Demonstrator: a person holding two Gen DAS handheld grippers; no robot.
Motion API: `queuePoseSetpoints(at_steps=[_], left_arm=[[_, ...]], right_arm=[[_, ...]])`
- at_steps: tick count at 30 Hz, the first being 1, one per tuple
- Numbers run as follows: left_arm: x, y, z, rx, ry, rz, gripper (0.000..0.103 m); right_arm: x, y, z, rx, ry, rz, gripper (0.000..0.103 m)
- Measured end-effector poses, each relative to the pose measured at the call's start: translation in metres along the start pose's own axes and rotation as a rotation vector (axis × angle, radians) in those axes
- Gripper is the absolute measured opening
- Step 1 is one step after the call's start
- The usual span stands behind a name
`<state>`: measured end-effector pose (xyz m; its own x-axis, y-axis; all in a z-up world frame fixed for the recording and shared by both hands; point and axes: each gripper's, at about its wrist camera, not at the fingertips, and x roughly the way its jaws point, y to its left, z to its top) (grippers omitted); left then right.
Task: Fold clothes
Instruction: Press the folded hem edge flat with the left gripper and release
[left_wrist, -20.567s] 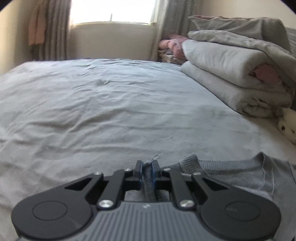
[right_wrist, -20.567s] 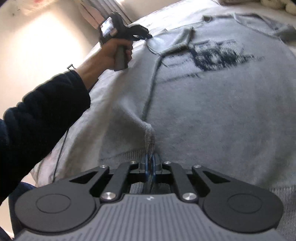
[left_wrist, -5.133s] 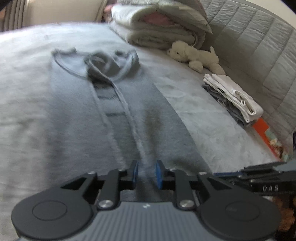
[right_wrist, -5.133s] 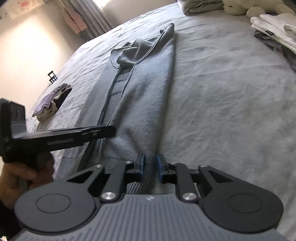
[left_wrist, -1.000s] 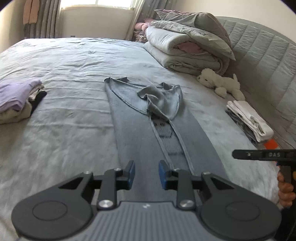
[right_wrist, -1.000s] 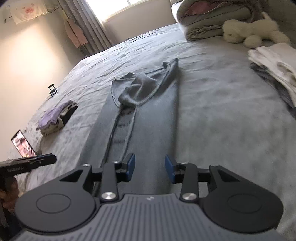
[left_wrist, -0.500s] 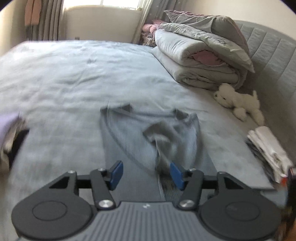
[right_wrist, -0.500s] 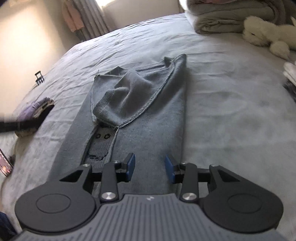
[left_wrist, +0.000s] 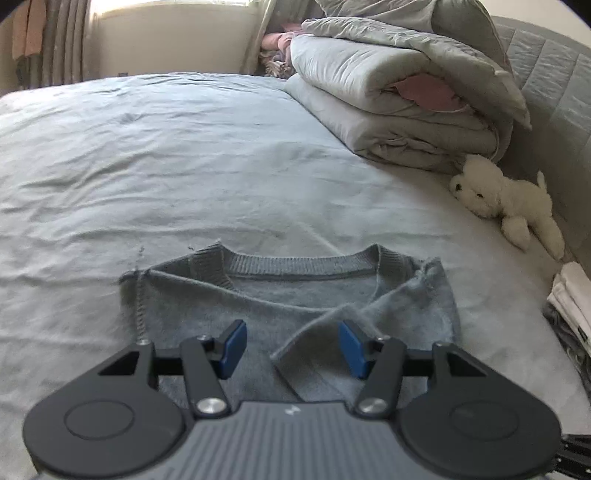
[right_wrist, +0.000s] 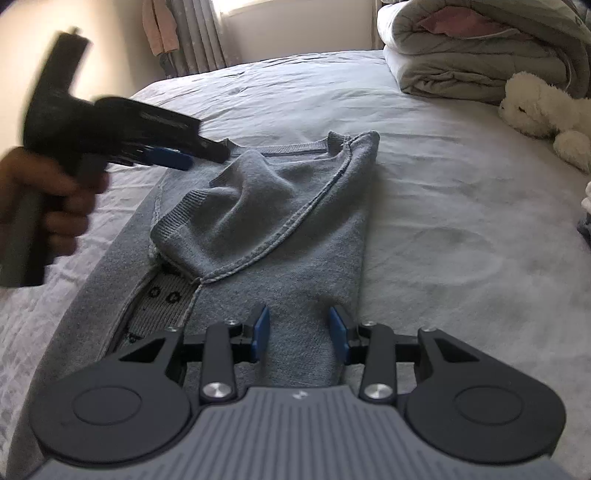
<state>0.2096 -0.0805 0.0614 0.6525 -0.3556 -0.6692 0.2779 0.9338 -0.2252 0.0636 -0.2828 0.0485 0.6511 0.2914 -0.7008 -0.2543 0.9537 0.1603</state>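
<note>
A grey knitted sweater (right_wrist: 280, 236) lies on the pale grey bedsheet (left_wrist: 192, 155), already narrowed into a long strip with both sides turned in and one ribbed-cuffed sleeve (right_wrist: 229, 206) bunched loosely over the chest just below the ribbed neckline (left_wrist: 295, 264). The left gripper (left_wrist: 291, 345) hovers over the collar end with its blue-padded jaws standing wide apart and nothing pinched between them; the sleeve's fold merely lies beneath the gap. The right gripper (right_wrist: 299, 334) hangs above the strip's right-hand edge lower down, jaws moderately parted and likewise empty. The likely step is to tidy that sleeve or take the collar end for the lengthwise fold. To do it well, each gripper should probably come down on an outer corner of the shoulder line and bite through all layers, so the turned-in sides do not spring open, and the loose sleeve should be flattened first. A white plush dog (left_wrist: 506, 199), a rolled grey duvet (left_wrist: 399, 96) and a stack of folded white garments (left_wrist: 572, 299) sit well clear towards the headboard side.
</note>
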Motion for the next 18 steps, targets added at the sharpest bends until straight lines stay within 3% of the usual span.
queuePoseSetpoints(at_steps=[4, 5, 7, 10, 17, 18], left_arm=[[0.012, -0.002, -0.003, 0.052, -0.019, -0.038, 0.053], [0.013, -0.004, -0.004, 0.074, -0.023, -0.051, 0.037], [0.016, -0.009, -0.004, 0.106, -0.016, -0.081, 0.016], [0.008, -0.009, -0.005, 0.127, -0.034, -0.138, 0.000], [-0.047, -0.004, 0.007, 0.065, -0.107, -0.230, 0.000], [-0.050, -0.004, 0.008, 0.072, -0.116, -0.216, 0.000]], right_arm=[[0.001, 0.003, 0.001, -0.016, 0.001, -0.004, 0.041], [0.001, 0.003, 0.001, -0.018, 0.001, -0.004, 0.041], [0.000, 0.004, 0.000, -0.024, 0.001, -0.005, 0.042], [-0.001, 0.005, -0.001, -0.026, 0.000, -0.008, 0.042], [-0.002, 0.007, -0.002, -0.030, 0.000, -0.012, 0.043], [-0.002, 0.007, -0.002, -0.031, 0.000, -0.013, 0.043]])
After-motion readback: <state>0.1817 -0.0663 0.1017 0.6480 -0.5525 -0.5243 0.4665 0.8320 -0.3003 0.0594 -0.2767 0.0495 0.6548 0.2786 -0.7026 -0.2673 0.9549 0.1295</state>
